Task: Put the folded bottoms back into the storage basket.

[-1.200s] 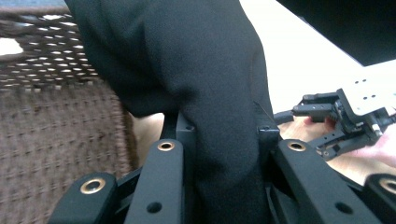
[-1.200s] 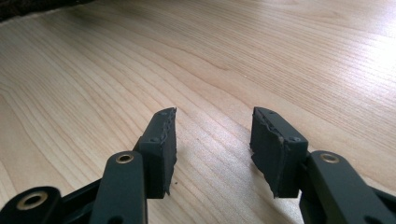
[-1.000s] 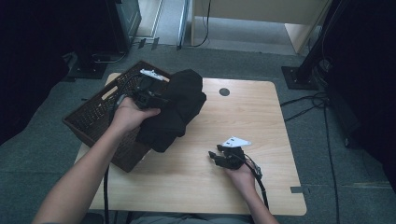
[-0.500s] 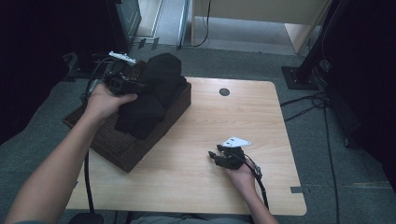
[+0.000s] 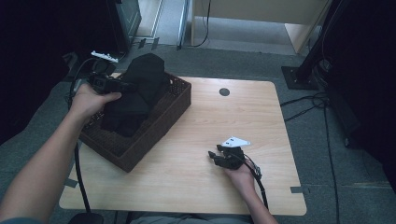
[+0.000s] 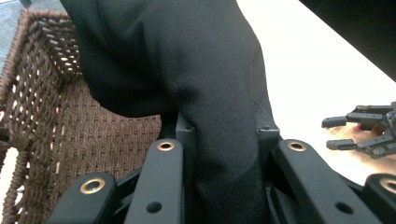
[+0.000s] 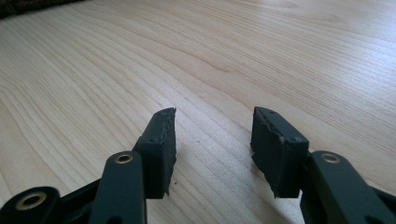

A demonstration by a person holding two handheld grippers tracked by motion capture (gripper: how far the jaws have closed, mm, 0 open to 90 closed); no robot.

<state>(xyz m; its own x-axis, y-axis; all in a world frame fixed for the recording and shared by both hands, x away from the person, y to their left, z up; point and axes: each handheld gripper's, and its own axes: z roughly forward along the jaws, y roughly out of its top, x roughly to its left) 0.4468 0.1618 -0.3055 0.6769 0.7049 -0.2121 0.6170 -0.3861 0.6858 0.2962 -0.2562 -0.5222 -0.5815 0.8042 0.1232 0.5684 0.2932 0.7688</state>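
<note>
Left gripper [image 5: 122, 86] clamps black cloth [image 5: 135, 93] over wicker basket [image 5: 159, 123] at table's left edge; right gripper [image 5: 215, 155] open, empty.

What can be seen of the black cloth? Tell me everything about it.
The black cloth is a dark, matte, soft fabric, bunched and folded with no visible print. The left gripper is shut on a thick fold of it, which fills the gap between the jaws in the left gripper view. Its upper part rises above the rim of the brown wicker basket, while its lower part drapes down into the basket. Nothing else touches it.
</note>
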